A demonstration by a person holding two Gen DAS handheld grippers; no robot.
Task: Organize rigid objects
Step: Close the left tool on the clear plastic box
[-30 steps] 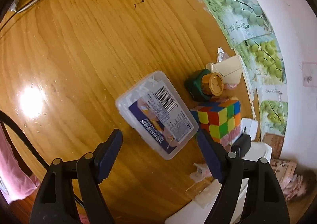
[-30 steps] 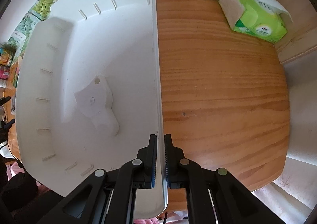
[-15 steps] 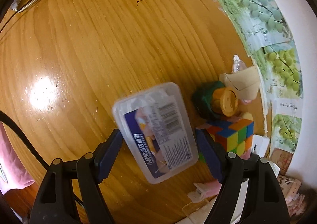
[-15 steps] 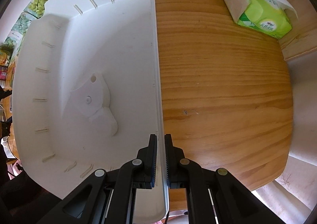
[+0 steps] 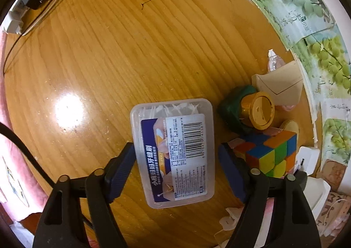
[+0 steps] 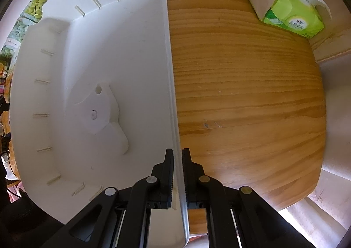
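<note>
The left gripper [image 5: 175, 164] is standing spread wide, its blue pads now flanking the clear floss-pick box [image 5: 173, 151] at lower centre of the left view; a second ago the box was lying ahead of the fingertips, so a grasp looks imminent. Just right are crowding a green gold-capped bottle [image 5: 243, 112] and a colour cube [image 5: 269, 153]. The right gripper [image 6: 177, 173] is staying clenched on the white bin [image 6: 87, 50] wall, probably steadying the box's destination on the wooden table [image 6: 241, 94].
</note>
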